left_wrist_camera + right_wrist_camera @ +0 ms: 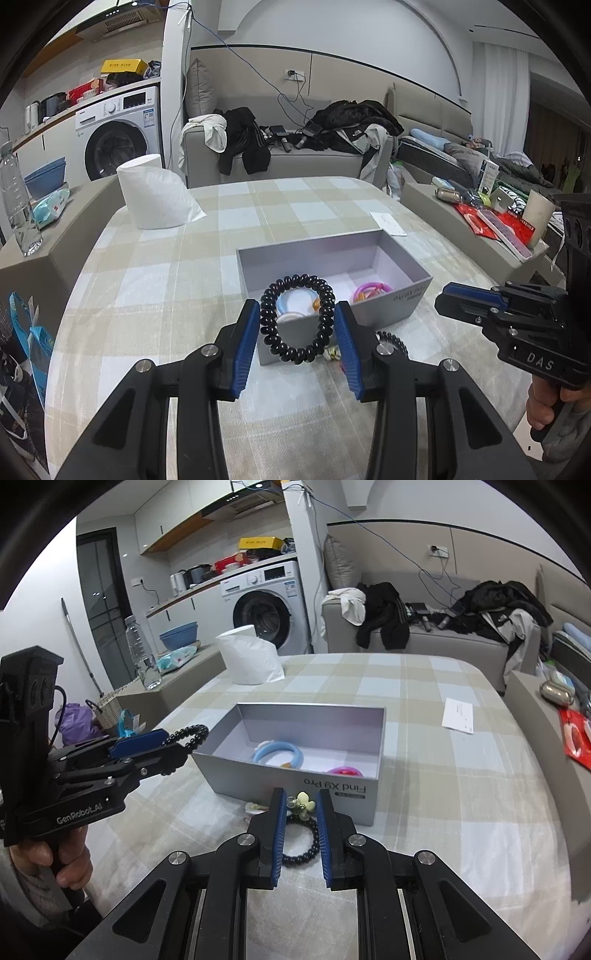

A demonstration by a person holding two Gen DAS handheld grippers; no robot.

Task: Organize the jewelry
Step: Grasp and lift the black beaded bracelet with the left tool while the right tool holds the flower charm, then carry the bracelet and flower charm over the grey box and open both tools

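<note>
My left gripper [297,310] is shut on a black bead bracelet [295,280] and holds it upright in the air, over the near wall of the grey open box [332,254]. The right wrist view shows the same gripper [173,747] with the bracelet [188,734] sticking out beside the box [280,720]. A light blue ring [279,747] and a pink ring [345,771] lie in the box. My right gripper [302,795] is shut and empty, hanging above a second black bracelet [312,845] with a pale flower charm [303,805] on the checked cloth.
A white tissue roll [155,192] stands at the far left of the table, and a white card [388,223] lies beyond the box. A small pale clip [255,806] lies near the box's front. Cluttered side benches flank the table, with a water bottle [18,206] on the left one.
</note>
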